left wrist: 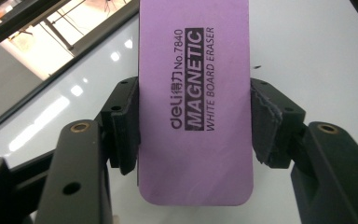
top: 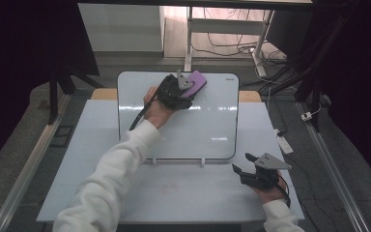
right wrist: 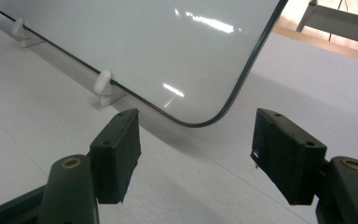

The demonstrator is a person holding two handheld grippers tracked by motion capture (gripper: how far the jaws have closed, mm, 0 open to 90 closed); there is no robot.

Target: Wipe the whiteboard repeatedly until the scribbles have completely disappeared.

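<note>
Two grippers over table (top: 101, 169). Left gripper (top: 186, 89) up at far end of whiteboard (top: 207, 125), clamped on eraser (top: 195, 83). Purple eraser, upright between left pads (left wrist: 126, 123), pinched on both long edges, printed face toward camera: "MAGNETIC WHITE BOARD ERASER". Board surface right behind eraser; contact with it cannot be told. Left sleeve (top: 111, 179) stretched diagonally across near half of board. Right gripper (top: 246, 166) low at near right, just off board's near right corner, above bare tabletop. Right jaws spread wide, nothing between pads (right wrist: 116, 154); board's rounded corner (right wrist: 200, 122) ahead of gap, apart from pads. White clips (right wrist: 103, 84) along board's near edge, propping it on table. Board white, glossy, dark-rimmed, with light reflections. Cables and desk leg on floor beyond table.
</note>
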